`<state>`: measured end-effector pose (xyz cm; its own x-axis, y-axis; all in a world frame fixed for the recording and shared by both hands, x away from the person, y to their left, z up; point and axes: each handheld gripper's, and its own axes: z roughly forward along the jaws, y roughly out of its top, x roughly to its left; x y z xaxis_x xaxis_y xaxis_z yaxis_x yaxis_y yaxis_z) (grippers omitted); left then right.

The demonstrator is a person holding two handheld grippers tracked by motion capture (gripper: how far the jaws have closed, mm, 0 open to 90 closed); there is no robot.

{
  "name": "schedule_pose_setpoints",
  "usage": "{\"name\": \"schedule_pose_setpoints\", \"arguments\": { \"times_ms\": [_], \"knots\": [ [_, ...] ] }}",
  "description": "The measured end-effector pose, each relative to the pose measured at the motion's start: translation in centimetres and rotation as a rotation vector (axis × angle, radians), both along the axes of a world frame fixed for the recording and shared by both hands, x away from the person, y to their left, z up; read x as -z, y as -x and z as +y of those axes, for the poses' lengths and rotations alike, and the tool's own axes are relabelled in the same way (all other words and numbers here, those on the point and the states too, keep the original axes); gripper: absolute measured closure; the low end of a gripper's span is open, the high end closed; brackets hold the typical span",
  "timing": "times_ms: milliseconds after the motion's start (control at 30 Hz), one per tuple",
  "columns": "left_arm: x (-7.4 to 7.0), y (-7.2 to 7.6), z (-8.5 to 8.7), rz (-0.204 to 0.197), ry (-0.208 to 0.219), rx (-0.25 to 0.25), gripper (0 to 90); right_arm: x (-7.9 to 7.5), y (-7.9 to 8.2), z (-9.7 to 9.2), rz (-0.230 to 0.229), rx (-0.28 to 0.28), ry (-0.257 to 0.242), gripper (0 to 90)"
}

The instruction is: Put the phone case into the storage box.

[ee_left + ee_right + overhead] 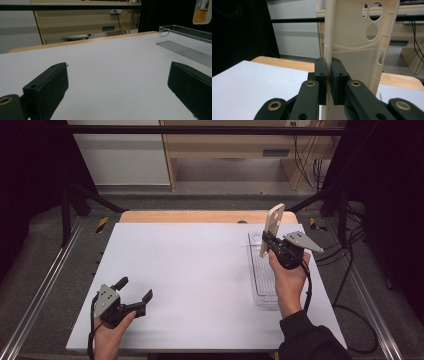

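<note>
My right gripper [268,243] pinches the beige phone case [272,227] by its edge, upright at centre right above the clear tray [264,280]; my left gripper [134,294] rests spread at lower left on the white surface [200,270].

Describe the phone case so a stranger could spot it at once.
Look to the white table's far right side, where a clear plastic tray lies. Just above it, the right gripper pinches an upright phone case by one edge: it is cream-coloured, with round camera cutouts.
</note>
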<state>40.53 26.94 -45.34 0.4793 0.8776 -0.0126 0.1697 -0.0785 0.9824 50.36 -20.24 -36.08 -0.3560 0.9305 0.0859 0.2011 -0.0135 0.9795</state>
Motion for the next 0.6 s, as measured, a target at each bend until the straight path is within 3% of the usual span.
{"name": "schedule_pose_setpoints", "arguments": {
  "times_ms": [600],
  "knots": [
    [0.1,-0.1,0.0,-0.004,-0.006,0.003,3.3,1.4,-2.5,-0.6,0.042,0.016,-0.006,84.9]
  ]
}}
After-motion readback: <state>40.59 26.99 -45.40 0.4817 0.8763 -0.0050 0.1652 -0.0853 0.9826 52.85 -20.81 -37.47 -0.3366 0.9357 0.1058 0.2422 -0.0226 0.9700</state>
